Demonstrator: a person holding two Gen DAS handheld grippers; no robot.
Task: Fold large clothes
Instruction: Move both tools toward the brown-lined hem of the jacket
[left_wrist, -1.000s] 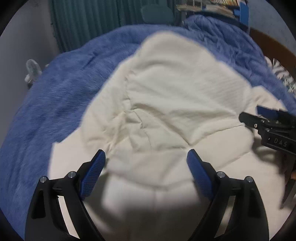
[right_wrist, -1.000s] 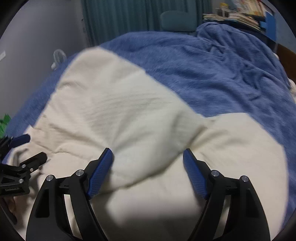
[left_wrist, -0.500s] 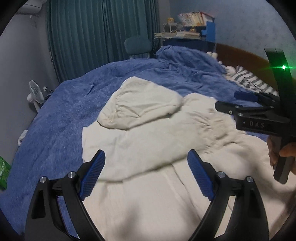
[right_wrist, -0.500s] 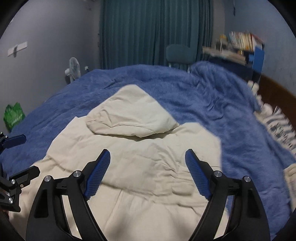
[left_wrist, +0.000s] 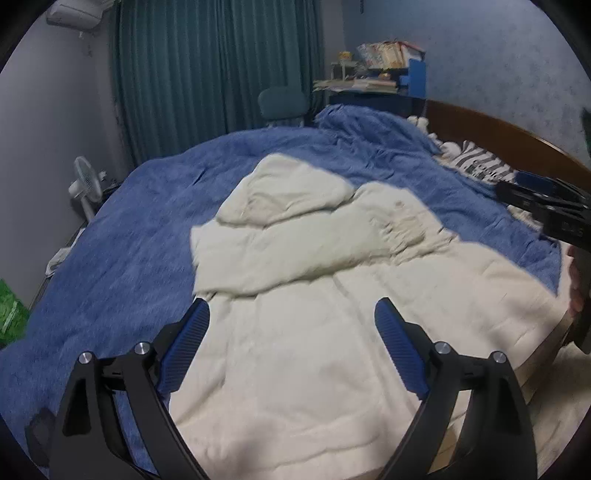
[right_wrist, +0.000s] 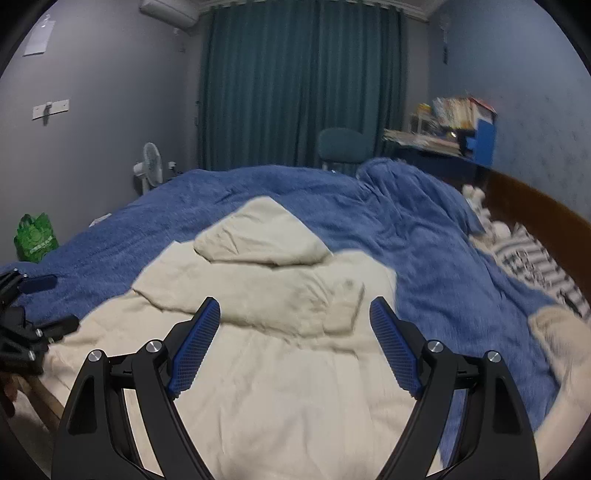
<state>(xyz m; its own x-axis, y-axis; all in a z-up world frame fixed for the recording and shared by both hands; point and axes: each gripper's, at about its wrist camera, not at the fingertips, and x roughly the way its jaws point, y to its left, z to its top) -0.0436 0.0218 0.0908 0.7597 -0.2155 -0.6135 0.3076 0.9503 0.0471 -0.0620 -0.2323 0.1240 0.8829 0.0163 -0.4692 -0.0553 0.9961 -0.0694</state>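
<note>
A large cream hooded garment (left_wrist: 303, 295) lies spread on a blue bed cover (left_wrist: 122, 251), hood (left_wrist: 291, 195) at the far end and a sleeve folded across the chest. It also shows in the right wrist view (right_wrist: 280, 332). My left gripper (left_wrist: 291, 339) is open and empty, held above the garment's lower body. My right gripper (right_wrist: 293, 339) is open and empty, also above the lower body. The right gripper shows at the right edge of the left wrist view (left_wrist: 546, 206); the left gripper shows at the left edge of the right wrist view (right_wrist: 26, 325).
A striped pillow (left_wrist: 476, 162) and wooden headboard (left_wrist: 509, 133) lie to the right. A fan (right_wrist: 149, 170), green bag (right_wrist: 37, 236), chair (right_wrist: 343, 146) and a desk with books (right_wrist: 450, 122) stand beyond the bed, before teal curtains.
Both grippers have pulled back and up from close over the garment, so the whole garment and the room now show. Both stay open and empty.
</note>
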